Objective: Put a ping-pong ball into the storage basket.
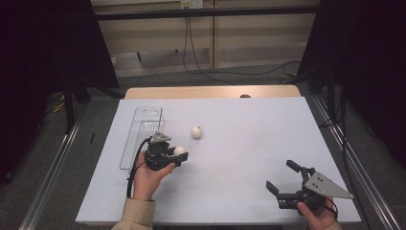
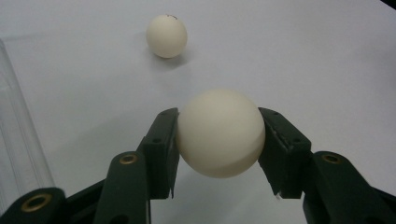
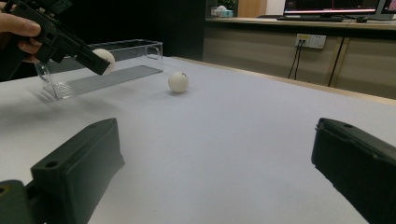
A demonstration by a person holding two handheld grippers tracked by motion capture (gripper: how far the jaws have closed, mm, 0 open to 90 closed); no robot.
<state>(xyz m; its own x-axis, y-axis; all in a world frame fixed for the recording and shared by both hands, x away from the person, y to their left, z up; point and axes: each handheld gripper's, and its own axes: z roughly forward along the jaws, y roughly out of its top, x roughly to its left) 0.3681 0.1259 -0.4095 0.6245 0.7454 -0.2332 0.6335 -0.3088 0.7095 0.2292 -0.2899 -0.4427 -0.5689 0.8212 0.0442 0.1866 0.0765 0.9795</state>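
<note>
Nearest the tabletop's near edge, the right gripper [image 1: 282,184] waits with jaws wide apart, while the left gripper [image 1: 178,154] clamps one white ball [image 2: 220,133] beside the empty clear box [image 1: 142,125] by the left edge; the second ball [image 1: 196,132] lies loose mid-table, so filling looks barely begun

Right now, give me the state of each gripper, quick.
Left gripper: jaws shut on the white ball, held above the table.
Right gripper: jaws open, holding nothing.
</note>
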